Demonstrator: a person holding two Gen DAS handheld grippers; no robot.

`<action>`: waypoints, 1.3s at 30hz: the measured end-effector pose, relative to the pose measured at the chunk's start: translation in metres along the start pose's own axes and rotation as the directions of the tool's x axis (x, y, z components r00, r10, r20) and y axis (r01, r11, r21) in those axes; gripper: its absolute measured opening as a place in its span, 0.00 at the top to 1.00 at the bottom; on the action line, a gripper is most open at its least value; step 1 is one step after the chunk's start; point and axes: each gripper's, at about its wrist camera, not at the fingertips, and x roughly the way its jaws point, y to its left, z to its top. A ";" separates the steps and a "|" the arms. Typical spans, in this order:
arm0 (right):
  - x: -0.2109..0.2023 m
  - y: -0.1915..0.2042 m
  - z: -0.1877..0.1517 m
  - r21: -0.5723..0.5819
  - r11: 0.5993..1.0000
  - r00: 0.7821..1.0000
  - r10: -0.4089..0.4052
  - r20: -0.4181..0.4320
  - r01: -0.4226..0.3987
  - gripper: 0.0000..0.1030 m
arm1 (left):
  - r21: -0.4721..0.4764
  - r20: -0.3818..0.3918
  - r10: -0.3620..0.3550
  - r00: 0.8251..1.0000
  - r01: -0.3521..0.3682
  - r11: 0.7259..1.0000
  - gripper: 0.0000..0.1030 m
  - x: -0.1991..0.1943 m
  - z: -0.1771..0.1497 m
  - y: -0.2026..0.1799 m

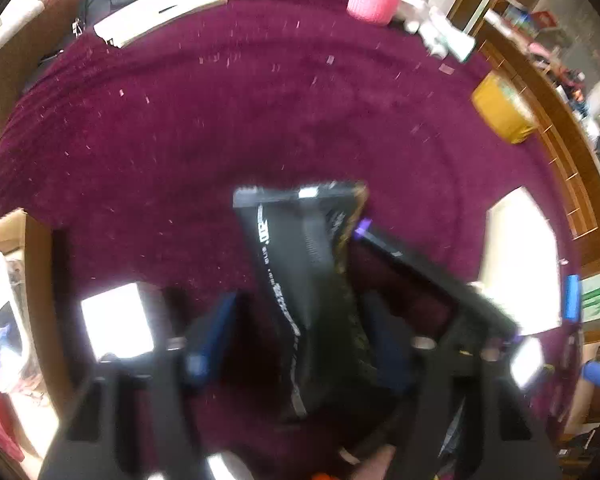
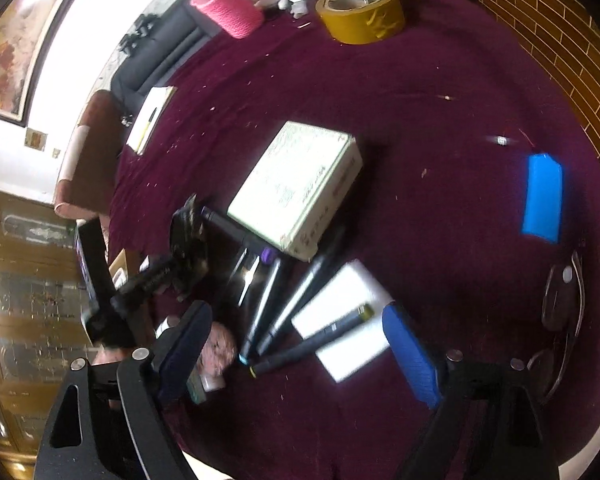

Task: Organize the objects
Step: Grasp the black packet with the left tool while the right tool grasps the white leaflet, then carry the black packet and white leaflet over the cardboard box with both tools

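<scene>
In the left wrist view my left gripper (image 1: 300,312) has a black pouch (image 1: 300,248) with white lettering and a gold edge between its blue pads. The pouch looks held above the maroon tablecloth (image 1: 220,120). From the right wrist view the same pouch (image 2: 186,232) hangs at the left, off the table. My right gripper (image 2: 300,352) stands wide open over several dark markers (image 2: 296,300) and a white card (image 2: 348,328), touching none of them. A black marker with a purple cap (image 2: 240,236) lies beside a white and green box (image 2: 296,184).
A yellow tape roll (image 2: 360,12) and a pink knitted cup (image 2: 228,4) stand at the far side. A blue block (image 2: 542,200) and glasses (image 2: 560,300) lie at the right. A notebook with a pen (image 2: 150,120) is at the far left. An open cardboard box (image 1: 20,280) sits at the left edge.
</scene>
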 end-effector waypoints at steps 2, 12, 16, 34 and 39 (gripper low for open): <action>0.006 0.002 0.011 0.019 1.000 1.000 -0.010 0.007 0.010 0.09 | 0.025 0.029 0.006 1.000 -0.007 1.000 0.59 -0.001 -0.004 -0.004; 0.066 0.021 0.062 0.168 0.981 0.995 -0.088 -0.043 0.094 0.09 | 0.061 0.071 0.019 0.997 -0.023 0.998 0.68 -0.026 -0.036 0.006; 0.087 0.029 0.074 0.167 0.967 0.981 -0.188 -0.048 0.194 0.09 | 0.059 0.094 0.012 0.996 -0.018 0.998 0.68 -0.037 -0.047 0.010; 0.039 0.018 0.031 0.027 0.988 0.987 -0.154 0.054 0.153 0.17 | 0.021 0.120 -0.046 0.992 0.044 0.999 0.68 -0.060 -0.064 0.022; 0.024 0.024 0.006 0.007 0.996 0.994 -0.094 0.058 0.093 0.17 | 0.032 0.127 -0.063 0.990 0.059 0.998 0.68 -0.067 -0.069 0.021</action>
